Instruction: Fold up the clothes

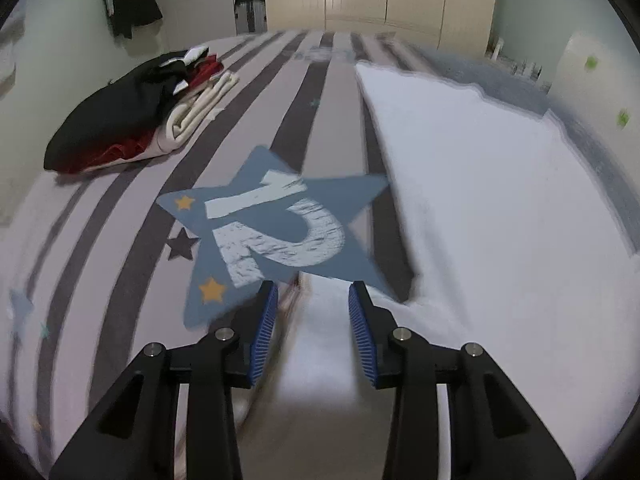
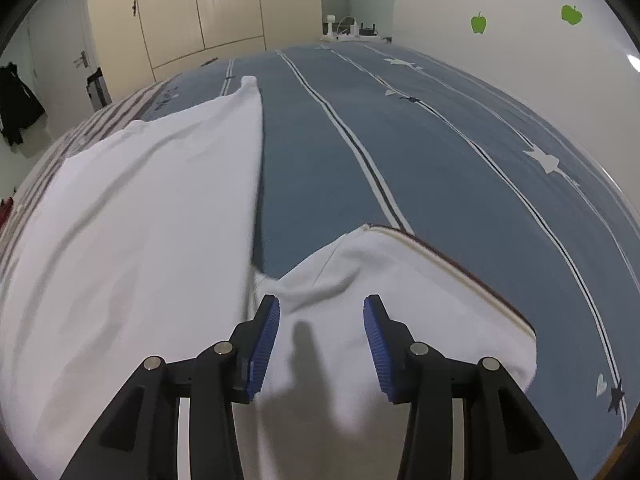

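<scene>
Below both grippers lies a white garment (image 1: 480,184), spread flat on a bed (image 2: 440,152) — its cloth fills the right half of the left wrist view and the left half of the right wrist view. The left gripper (image 1: 313,292) points down at the garment's near edge, its blue-padded jaws standing partly apart with nothing pinched between them; white cloth shows through the gap, under the pads rather than in them. Just past its tips the bedsheet bears a big blue star (image 1: 276,232) with a white number on it, and grey stripes run away toward the far end. At the left of that view, well apart from the garment, sits a pile (image 1: 132,116) of folded clothes: black on top, red and cream below. The right gripper (image 2: 322,306) also hangs partly open and empty over white cloth — a sleeve (image 2: 420,280) with a dark-trimmed hem lies beneath and to the right of its tips, on the blue striped part of the sheet. Beyond the bed stand cream wardrobe doors (image 2: 200,12), and a white wall with green apple stickers (image 2: 478,23) rises on the right.
</scene>
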Demonstrator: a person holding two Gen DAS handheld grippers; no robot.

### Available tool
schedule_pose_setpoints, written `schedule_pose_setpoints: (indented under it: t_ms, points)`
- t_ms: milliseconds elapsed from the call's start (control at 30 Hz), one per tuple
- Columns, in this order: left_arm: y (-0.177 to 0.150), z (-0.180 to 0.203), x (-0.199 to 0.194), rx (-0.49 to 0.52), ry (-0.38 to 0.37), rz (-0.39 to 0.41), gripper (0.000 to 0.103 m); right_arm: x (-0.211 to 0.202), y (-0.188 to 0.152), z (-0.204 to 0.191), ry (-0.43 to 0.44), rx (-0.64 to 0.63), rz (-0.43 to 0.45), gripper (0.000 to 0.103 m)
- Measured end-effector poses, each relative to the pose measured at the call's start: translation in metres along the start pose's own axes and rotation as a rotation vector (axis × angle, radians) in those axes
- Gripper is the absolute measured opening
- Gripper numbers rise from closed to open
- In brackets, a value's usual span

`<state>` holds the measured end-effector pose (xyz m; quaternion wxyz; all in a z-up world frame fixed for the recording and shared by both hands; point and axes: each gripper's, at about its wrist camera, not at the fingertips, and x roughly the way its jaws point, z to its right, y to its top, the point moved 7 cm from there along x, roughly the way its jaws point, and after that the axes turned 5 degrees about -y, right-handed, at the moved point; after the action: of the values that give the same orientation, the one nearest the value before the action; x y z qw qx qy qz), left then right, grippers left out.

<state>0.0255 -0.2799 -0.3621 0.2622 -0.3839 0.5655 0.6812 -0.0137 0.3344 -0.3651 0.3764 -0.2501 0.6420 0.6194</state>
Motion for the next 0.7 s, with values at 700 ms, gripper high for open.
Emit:
schedule_pose_setpoints:
  t_ms: [700]
  points:
    - [-0.007, -0.009, -0.008, -0.037, -0.044, 0.015, 0.0, 0.019, -0.016, 0.022, 0.005, 0.035, -0.002, 0.043]
